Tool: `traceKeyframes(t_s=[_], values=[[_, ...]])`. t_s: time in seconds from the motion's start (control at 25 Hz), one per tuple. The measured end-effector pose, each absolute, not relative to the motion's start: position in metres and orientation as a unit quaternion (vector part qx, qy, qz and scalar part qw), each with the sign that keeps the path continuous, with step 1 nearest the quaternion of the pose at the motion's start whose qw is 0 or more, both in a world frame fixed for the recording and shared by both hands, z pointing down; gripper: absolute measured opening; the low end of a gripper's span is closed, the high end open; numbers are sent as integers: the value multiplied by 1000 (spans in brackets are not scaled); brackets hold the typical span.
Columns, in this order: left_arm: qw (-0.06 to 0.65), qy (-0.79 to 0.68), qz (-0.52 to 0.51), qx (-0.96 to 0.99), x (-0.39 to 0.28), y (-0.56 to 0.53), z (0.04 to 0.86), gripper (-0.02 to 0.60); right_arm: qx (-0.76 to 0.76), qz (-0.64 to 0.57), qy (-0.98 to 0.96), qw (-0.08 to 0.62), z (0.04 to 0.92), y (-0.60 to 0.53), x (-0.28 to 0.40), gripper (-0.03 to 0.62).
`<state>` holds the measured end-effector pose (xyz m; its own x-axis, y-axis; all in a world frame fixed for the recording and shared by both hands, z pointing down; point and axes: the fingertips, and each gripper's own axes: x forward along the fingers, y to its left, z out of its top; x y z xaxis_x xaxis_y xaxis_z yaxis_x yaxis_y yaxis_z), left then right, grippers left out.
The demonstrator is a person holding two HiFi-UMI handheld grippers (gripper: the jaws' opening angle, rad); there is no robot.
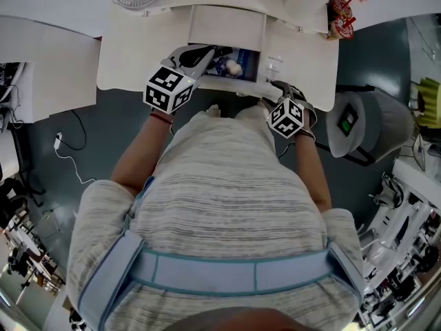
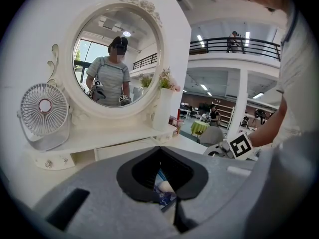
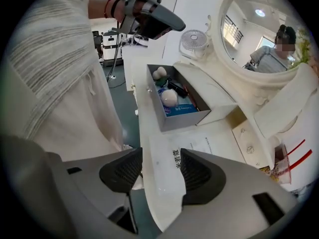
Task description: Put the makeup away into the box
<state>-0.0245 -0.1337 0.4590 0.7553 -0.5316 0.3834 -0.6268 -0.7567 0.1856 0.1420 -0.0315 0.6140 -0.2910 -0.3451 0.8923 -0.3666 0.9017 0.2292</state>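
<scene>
1. Your left claw point(image 1: 204, 56) hangs over the open drawer point(image 3: 179, 121) of the vanity, with its tips pressed together. The drawer's contents show through the hollow between its pads.
2. The makeup lies in that drawer: a white puff point(image 3: 168, 97) beside a blue packet point(image 3: 183, 109), and dark pieces too small to name.
3. Your right claw point(image 3: 162, 156) stands open, its jaws on either side of the front edge of the white surface point(image 3: 159, 198), near the drawer.

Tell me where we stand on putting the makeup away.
Done: puffs and a blue pack lie in the open box. In hand: nothing. The left tool hovers shut above the box, and the right tool is open over a printed sheet. Left: I see no makeup outside the box.
</scene>
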Motion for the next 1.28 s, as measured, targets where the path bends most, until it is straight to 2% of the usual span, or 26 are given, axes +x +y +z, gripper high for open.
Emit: traceKeyframes(t_s=[0.64,0.8,1.16,1.28], values=[[154,-313,157,924,-27,-130,461,13,178,-27,-777,603,641,-32,142,196],[154,-314,158,924,-28,-129,461,12,180,-23,-775,605,645,-33,144,173],[154,-313,158,924,-29,-132,460,14,157,-37,-771,616,647,-34,143,167],[154,-312,158,924,-28,-131,460,13,149,-34,-773,616,649,-31,143,144]])
